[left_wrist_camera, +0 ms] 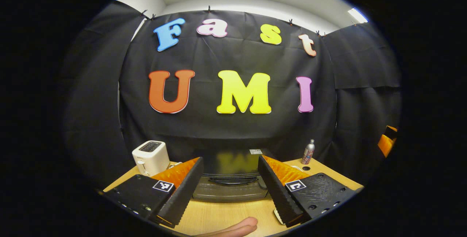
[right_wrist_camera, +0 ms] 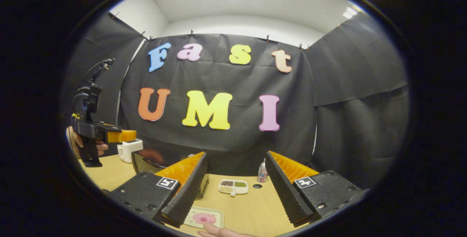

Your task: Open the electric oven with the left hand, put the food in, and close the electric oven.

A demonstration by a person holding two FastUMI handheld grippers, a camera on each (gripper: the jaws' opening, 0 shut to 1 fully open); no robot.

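Left gripper [left_wrist_camera: 230, 178]: fingers spread wide, nothing between them, held above the wooden table [left_wrist_camera: 222, 217] and aimed straight at the oven [left_wrist_camera: 230, 178]. A fingertip [left_wrist_camera: 237, 227] of the person shows at the bottom edge of the left gripper view. In the right gripper view the same gripper [right_wrist_camera: 122, 135] sits at far left, held by a hand [right_wrist_camera: 74, 142], above the table and just in front of the toaster.

Right gripper [right_wrist_camera: 236, 178]: fingers spread wide, holding nothing, above the table [right_wrist_camera: 255, 211].

Oven: dark, glass-fronted, door shut, handle across the front; it stands at the back of the table, between the left gripper's fingers in the left gripper view. In the right gripper view it [right_wrist_camera: 146, 162] stands left of centre, partly hidden by that gripper's left finger.

Food [right_wrist_camera: 204, 218]: a pink round piece lying on a pale tray [right_wrist_camera: 215, 213], near the table's front edge, right of the oven.

Toaster [left_wrist_camera: 150, 157]: white, left of the oven.

Divided dish [right_wrist_camera: 233, 186]: small, with dark and green fillings, mid-table.

Can [left_wrist_camera: 308, 152]: slim, metal-topped, upright, right of the oven near the cloth wall.
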